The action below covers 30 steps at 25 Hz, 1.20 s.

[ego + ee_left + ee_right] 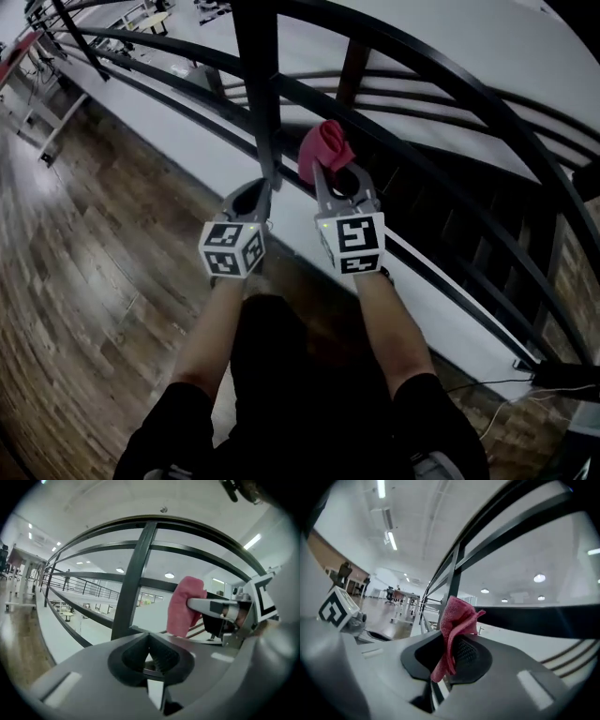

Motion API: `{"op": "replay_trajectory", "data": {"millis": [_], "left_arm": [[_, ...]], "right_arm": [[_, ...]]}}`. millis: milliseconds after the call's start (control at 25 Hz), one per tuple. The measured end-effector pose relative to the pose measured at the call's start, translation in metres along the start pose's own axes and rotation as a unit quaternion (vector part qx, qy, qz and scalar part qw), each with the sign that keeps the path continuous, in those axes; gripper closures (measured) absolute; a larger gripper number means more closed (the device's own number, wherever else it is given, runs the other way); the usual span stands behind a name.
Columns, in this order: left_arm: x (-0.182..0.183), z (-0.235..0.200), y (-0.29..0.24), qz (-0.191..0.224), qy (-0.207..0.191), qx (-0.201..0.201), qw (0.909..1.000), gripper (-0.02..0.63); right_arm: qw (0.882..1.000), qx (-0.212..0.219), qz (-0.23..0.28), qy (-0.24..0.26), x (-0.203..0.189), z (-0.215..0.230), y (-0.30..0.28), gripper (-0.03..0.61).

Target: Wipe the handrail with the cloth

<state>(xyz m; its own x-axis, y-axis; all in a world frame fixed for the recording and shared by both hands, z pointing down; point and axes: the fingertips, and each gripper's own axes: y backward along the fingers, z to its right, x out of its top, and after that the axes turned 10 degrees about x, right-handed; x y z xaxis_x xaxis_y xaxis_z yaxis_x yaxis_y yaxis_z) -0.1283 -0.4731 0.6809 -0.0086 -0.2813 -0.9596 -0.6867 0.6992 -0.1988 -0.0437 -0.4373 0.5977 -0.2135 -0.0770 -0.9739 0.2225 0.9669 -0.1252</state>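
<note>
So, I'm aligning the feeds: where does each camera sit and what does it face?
Head view: on the head, looking down at the handrail; forearms, left gripper, right gripper show.
Left gripper view: along its shut jaws at a post; right gripper visible.
Right gripper view: along jaws shut on the cloth.
All share the cloth.

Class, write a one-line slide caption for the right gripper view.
Right hand-held gripper shut on a pink cloth, with the dark railing just ahead.
</note>
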Motion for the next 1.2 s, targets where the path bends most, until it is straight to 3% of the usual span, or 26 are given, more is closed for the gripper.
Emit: {"op": "replay_trajectory", "data": {"millis": [120,240,480,560,760,920,1200], "left_arm": [[-0.014,-0.011,-0.015,-0.015,0.001,-0.027,0.9995,0.615],[-0.022,-0.02,-0.028,-0.039,0.006,-0.046,0.9982,0.615],[-0.025,-0.029,-0.047,-0.055,0.001,-0.055,0.997,0.615],[-0.026,-0.028,-0.052,-0.059,0.006,-0.059,0.9965,0.615],[-0.039,-0.032,-0.058,-0.071,0.01,-0.065,0.9953,0.615],[-0.05,-0.035,-0.062,-0.085,0.022,-0.055,0.9946,0.615],[-0.051,-0.026,-0.058,-0.088,0.006,-0.049,0.9949,0.615]], "right_arm": [[0.992,-0.028,-0.036,0.121,-0.005,-0.002,-0.033,0.538],[0.968,-0.055,-0.079,0.233,-0.016,-0.005,-0.061,0.537],[0.933,-0.08,-0.157,0.314,-0.044,0.001,-0.106,0.538],[0.927,-0.086,-0.186,0.315,-0.056,0.007,-0.115,0.538],[0.936,-0.064,-0.236,0.255,-0.074,0.009,-0.123,0.538],[0.939,-0.053,-0.245,0.235,-0.075,0.008,-0.124,0.54],[0.943,-0.063,-0.25,0.21,-0.079,0.014,-0.106,0.538]]}}
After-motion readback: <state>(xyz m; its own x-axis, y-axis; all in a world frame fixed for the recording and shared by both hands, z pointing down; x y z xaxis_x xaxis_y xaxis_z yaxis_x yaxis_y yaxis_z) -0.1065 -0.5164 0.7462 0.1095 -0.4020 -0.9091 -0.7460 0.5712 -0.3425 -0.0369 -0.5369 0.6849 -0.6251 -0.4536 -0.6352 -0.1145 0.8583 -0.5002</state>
